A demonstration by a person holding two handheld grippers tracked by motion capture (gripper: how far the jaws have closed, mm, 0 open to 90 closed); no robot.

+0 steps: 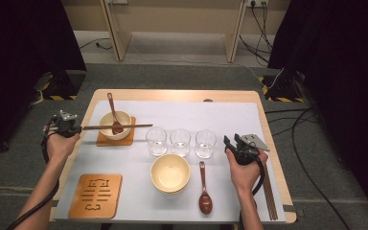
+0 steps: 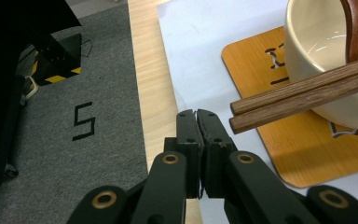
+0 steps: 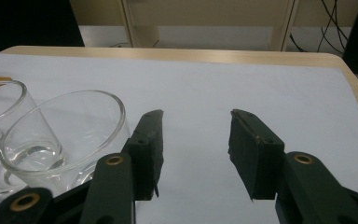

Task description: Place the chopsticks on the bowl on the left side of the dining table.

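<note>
The left gripper (image 2: 196,113) is seen closed and empty, just beside the chopsticks (image 2: 303,93) laid across the bowl (image 2: 317,51); the right gripper (image 3: 196,116) is held open beside a glass (image 3: 51,135).

A fixed high view looks forward and down over the whole pale wooden tabletop (image 1: 182,95). The left gripper view sits close above the cream ceramic bowl (image 2: 326,60) (image 1: 114,123); the right gripper view faces the far edge past clear drinking glasses (image 3: 60,135) (image 1: 205,143).
</note>
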